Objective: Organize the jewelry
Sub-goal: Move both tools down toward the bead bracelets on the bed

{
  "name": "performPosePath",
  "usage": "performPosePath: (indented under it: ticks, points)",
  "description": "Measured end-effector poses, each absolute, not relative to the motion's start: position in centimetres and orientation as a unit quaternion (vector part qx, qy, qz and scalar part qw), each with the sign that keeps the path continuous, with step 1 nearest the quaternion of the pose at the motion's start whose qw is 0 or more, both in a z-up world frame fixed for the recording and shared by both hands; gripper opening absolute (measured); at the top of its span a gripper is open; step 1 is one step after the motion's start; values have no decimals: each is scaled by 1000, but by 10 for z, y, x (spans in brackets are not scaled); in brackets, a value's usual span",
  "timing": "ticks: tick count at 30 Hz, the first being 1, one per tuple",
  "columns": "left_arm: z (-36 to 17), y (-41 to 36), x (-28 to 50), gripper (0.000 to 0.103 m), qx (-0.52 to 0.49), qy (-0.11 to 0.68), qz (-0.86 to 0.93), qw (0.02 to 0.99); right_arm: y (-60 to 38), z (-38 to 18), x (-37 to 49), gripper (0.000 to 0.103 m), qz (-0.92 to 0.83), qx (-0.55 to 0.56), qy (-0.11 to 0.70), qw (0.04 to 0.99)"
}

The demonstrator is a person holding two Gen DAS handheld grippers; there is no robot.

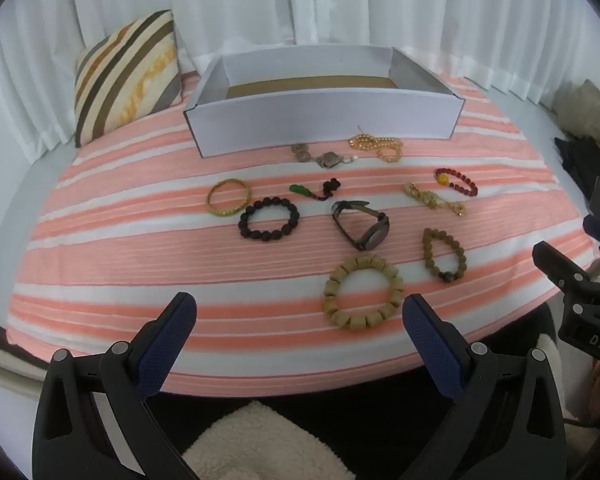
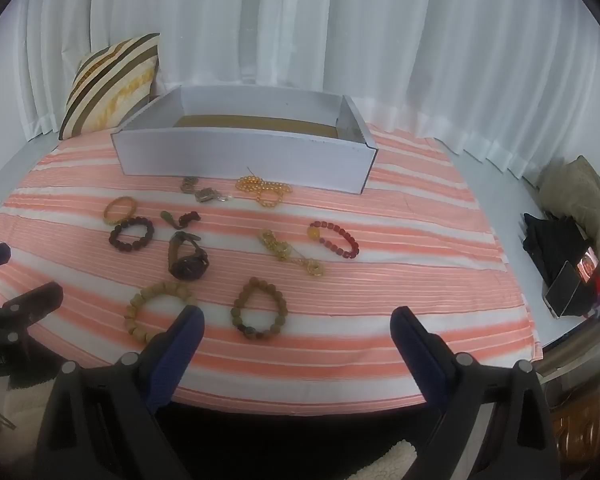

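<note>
- Left wrist view: your left tongs (image 1: 300,312) are wide apart and hold nothing. They hang over the near edge of the striped cloth (image 1: 100,256) and point down at it.
- The jewelry lies spread out on the cloth, all of it out in front of the tongs. The white box (image 1: 324,120) sits behind the jewelry, at the far end. None of the jewelry looks to be inside it yet.
- The closest piece to these tongs is the tan bead bracelet (image 1: 363,298). It lies flat, just ahead and a little to the right, near the right finger. It is a round ring, so it has no long side to line up with.
- The watch (image 1: 362,224) lies behind it, and the dark bead bracelet (image 1: 269,219) is further back to the left.
- Right wrist view: your right tongs (image 2: 298,320) are wide apart too, and empty.
- The brown bead bracelet (image 2: 259,308) lies just ahead of them, between the two fingers and closer to the left one. It is shaped like a drop, with its point aimed away from you.
- The tan bead bracelet (image 2: 160,308) lies left of it, partly behind the left finger.
- I think each hand has its own near piece: tan for the left, brown for the right.
</note>
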State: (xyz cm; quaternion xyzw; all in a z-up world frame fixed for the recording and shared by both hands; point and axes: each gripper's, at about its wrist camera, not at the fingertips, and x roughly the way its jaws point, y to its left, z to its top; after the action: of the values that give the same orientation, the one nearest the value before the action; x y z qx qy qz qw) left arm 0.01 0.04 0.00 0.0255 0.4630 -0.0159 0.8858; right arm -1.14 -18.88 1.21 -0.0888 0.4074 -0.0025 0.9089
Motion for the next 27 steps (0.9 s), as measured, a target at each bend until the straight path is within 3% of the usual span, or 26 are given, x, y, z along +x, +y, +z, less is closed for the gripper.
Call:
performPosePath:
  ticks: [18,27]
  points:
    - [1,8,1,102,56,442,11,895,-202,13,-6,96,-5,-70,396,915]
    - [-7,9,9,102,68,468,9,881,-208,10,1,96,-2,-58,404,913]
